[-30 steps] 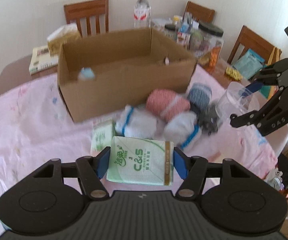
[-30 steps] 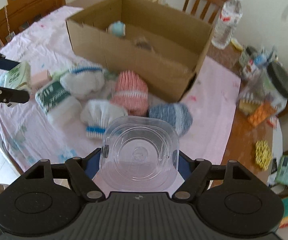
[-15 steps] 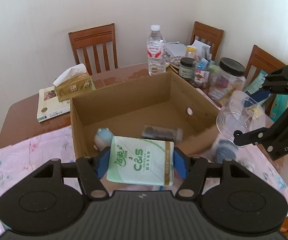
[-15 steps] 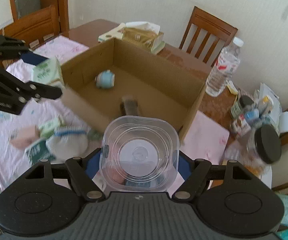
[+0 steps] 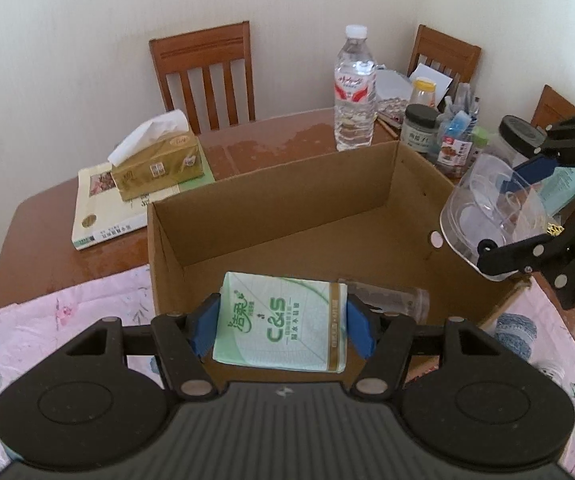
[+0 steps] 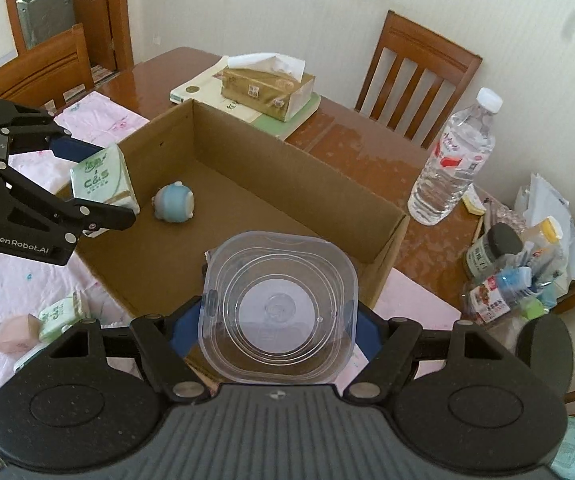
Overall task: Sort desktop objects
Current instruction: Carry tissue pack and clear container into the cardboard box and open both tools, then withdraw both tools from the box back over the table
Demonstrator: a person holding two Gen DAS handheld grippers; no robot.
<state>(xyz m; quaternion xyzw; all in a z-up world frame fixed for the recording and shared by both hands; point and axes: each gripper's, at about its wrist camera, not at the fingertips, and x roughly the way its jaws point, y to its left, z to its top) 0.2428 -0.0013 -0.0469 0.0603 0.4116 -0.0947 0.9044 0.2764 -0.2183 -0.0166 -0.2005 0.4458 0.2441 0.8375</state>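
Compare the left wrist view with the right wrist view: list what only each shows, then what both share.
Only the left wrist view: a clear jar lying in the cardboard box.

Only the right wrist view: a blue pig-shaped toy in the box, and small packs on the pink cloth.

Both: the left claw gripping the green tissue pack, the right claw gripping the clear container, the water bottle.

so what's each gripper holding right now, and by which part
Left gripper clamps the green C&S tissue pack by its two short ends. Right gripper grips the clear square plastic container by opposite side walls.
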